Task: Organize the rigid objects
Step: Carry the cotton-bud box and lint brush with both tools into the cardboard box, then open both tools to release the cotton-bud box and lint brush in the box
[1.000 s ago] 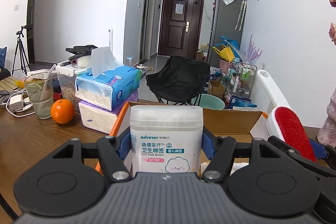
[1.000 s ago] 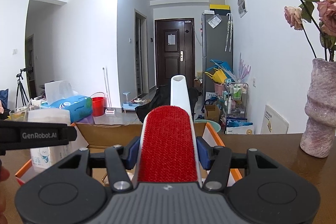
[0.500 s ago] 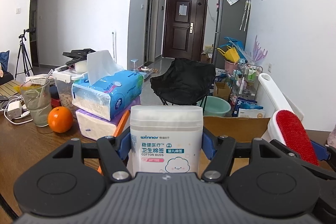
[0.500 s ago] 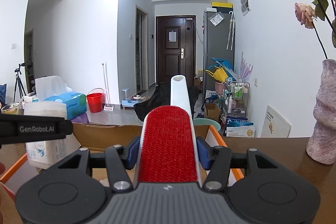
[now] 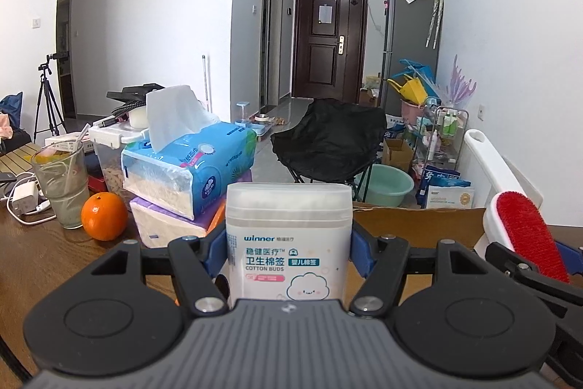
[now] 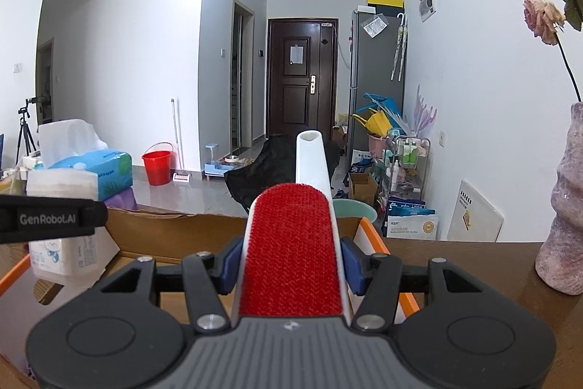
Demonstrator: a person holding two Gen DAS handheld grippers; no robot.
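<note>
My left gripper [image 5: 288, 254] is shut on a clear cotton buds box [image 5: 288, 243] with a white printed label, held upright over an open cardboard box [image 5: 415, 221] with orange edges. My right gripper [image 6: 291, 265] is shut on a lint brush [image 6: 293, 250] with a red pad and a white handle pointing away, also above the cardboard box [image 6: 175, 225]. In the left wrist view the lint brush [image 5: 524, 228] shows at the right. In the right wrist view the cotton buds box [image 6: 62, 225] shows at the left, behind the left gripper's black side.
On the brown table [image 5: 40, 261] left of the box stand stacked tissue packs [image 5: 186, 170], an orange [image 5: 104, 216], a glass with a straw [image 5: 62, 185] and charger cables [image 5: 22, 199]. A pinkish vase [image 6: 564, 221] with dried roses stands at the right.
Both grippers have moved forward over the cardboard box, so its far flap sits lower and nearer in both views. Each grip is unchanged.
</note>
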